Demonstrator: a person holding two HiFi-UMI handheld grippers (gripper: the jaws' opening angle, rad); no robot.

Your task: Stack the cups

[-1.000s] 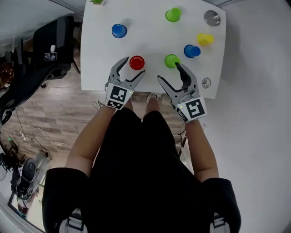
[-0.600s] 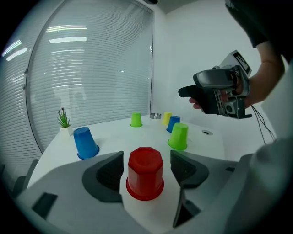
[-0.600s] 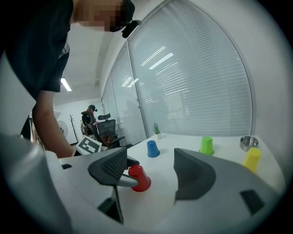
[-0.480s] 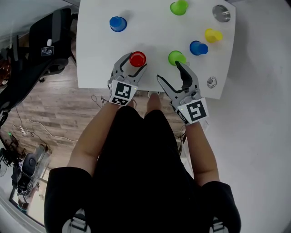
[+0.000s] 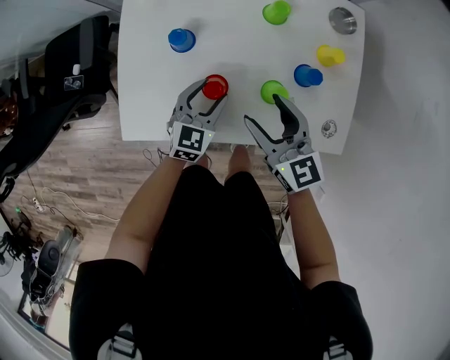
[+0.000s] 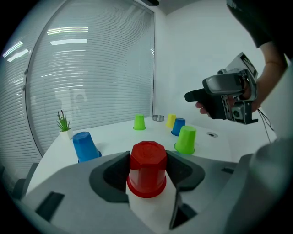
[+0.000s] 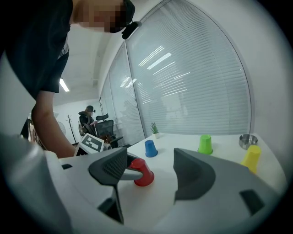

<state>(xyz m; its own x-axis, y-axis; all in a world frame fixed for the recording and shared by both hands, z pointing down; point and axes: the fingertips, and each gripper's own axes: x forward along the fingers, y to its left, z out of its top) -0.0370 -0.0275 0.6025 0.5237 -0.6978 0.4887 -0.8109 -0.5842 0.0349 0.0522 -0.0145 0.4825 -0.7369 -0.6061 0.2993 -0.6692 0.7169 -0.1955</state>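
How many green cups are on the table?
2. The near green cup stands just ahead of the right tongs; the far green cup is by the table's far edge. None seems hidden.

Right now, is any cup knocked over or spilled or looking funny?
No, nothing stands out. All six cups stand mouth-down on the white table, none tipped and nothing spilled. The red cup sits straight between the jaws of the left tool, which are closing on it.
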